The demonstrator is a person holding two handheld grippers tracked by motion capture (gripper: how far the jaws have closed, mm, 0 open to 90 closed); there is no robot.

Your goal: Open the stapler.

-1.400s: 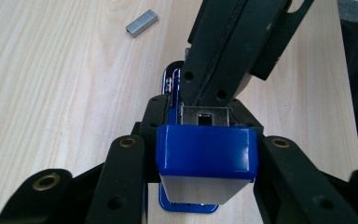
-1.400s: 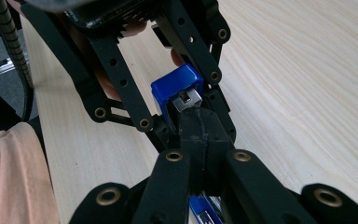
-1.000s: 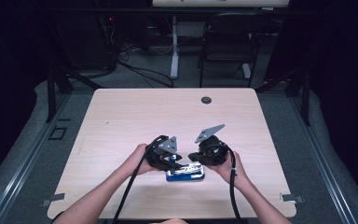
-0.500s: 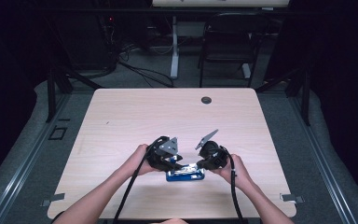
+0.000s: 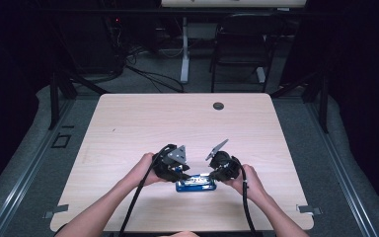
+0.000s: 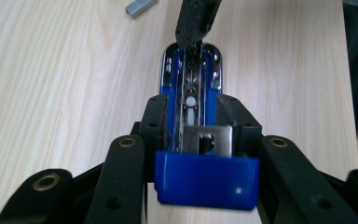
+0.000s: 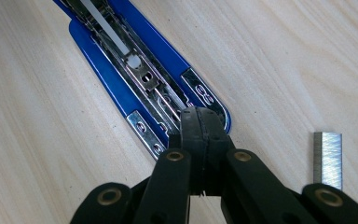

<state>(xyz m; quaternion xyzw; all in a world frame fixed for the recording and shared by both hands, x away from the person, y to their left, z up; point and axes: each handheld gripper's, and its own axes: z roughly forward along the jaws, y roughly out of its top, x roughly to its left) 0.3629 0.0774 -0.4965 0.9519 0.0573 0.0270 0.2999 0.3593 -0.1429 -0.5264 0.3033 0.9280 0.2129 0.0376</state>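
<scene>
Blue stapler (image 5: 196,184) opened flat on pale wood-grain table (image 5: 187,123), near the front edge, midway across. Left gripper (image 6: 193,135) clamped across the stapler's hinge end, black jaws on both blue sides. Right gripper (image 7: 200,128) pressed together, tips down at the chromed front end of the open magazine channel. Far half of tabletop bare apart from a round grommet (image 5: 218,105). Grey strip of staples (image 7: 327,158) just beside the right gripper, lying flat, apart from the stapler.
</scene>
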